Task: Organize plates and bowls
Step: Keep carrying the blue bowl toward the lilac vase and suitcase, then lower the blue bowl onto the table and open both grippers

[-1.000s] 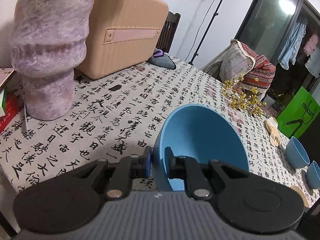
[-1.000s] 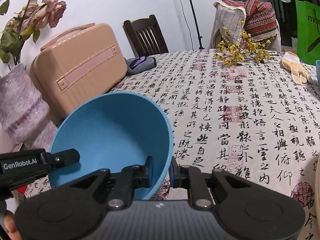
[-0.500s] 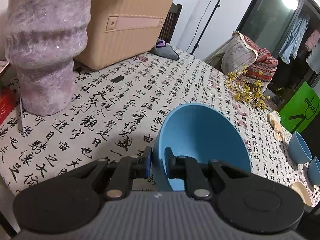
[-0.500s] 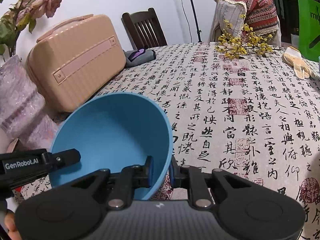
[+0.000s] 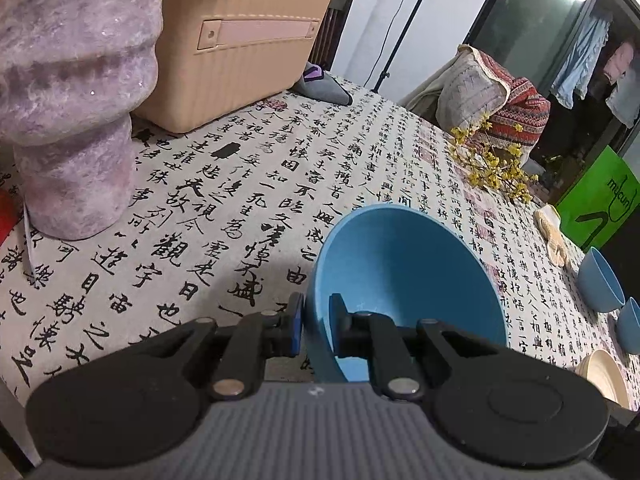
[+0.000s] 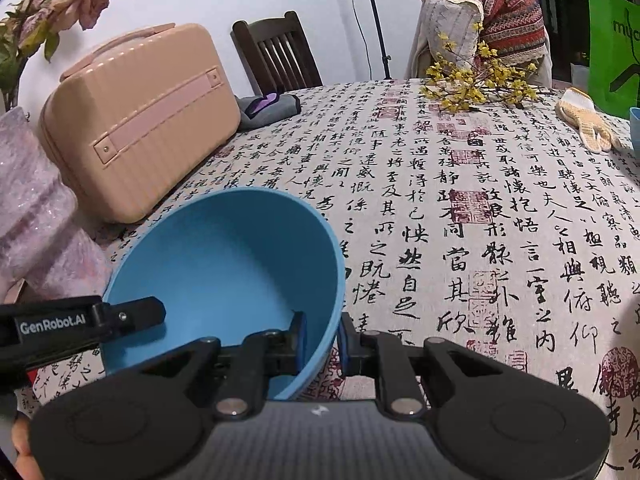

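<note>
Both hand-held grippers are clenched on one blue bowl [image 5: 404, 280], each on its rim wall. The left hand-held gripper [image 5: 316, 330] pinches the rim at the bowl's left side, one pad outside and one inside. The right hand-held gripper [image 6: 322, 340] pinches the opposite side the same way; in its view the left unit's finger [image 6: 132, 314] shows at the far rim.

Bowl position: directly ahead of both grippers, between them, tilted with its mouth open toward the cameras, low over the tabletop [image 6: 480, 200]. Whether its base touches the cloth cannot be told.

Other ware: two smaller blue bowls [image 5: 600, 280] and a cream dish [image 5: 604, 376] sit well apart, toward the right edge of the left view.

Judgement: the coming move turns on that offset. The group lies on the right-hand side, so the right hand is nearer, and the bowl must be carried level across the bare cloth. With two grips on opposite rims, uneven travel could twist the bowl.
</note>
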Motion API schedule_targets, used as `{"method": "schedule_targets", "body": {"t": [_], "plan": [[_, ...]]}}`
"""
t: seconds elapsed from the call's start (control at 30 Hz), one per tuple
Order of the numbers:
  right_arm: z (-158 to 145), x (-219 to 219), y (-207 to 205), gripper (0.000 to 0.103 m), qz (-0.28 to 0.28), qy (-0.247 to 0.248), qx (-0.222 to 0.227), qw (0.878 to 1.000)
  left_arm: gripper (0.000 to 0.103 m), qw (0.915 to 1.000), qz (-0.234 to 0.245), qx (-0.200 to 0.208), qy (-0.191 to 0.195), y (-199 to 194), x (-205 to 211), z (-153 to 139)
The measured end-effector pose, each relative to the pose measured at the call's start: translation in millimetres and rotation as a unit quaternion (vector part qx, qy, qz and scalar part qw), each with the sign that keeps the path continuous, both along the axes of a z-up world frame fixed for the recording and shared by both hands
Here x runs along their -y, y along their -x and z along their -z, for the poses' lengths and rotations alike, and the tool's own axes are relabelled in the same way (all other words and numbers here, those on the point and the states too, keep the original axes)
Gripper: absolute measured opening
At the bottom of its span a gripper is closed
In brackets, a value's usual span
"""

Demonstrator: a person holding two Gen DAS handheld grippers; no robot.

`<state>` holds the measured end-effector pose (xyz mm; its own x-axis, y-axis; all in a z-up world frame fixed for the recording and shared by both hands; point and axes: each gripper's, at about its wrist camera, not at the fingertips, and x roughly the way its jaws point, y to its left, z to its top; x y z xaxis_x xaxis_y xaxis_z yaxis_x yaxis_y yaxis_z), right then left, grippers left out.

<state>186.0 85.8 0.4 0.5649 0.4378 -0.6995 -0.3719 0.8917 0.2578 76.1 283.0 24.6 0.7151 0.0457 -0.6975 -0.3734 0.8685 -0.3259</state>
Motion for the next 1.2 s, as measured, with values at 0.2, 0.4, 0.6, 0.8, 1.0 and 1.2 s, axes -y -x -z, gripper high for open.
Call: {"method": "schedule_targets", "body": {"t": [0.2,0.4,0.6,0.8,1.0,1.2], "plan": [[-1,0,0,0.019,0.000,-0.003,-0.001,1.000,0.015,0.9999,0.007,-0.009,0.012,-2,-4,3],[-6,8,-1,0.031,0.014,-0.009,0.005,1.000,0.036,0.9999,0.012,-0.002,0.008,0,-5,-2],[-14,20,0,0.048,0.025,-0.019,0.015,0.999,0.055,0.9997,0.017,0.015,-0.008,5,1,-13],[-18,33,2,0.067,0.031,-0.030,0.020,0.999,0.073,0.9989,0.021,0.030,-0.027,12,12,-23],[-19,53,3,0.086,0.040,-0.043,0.023,0.998,0.102,0.9970,0.030,0.057,-0.043,17,25,-33],[-21,78,2,0.103,0.062,-0.062,0.035,0.995,0.103,0.9956,0.040,0.071,-0.044,17,36,-40]]}}
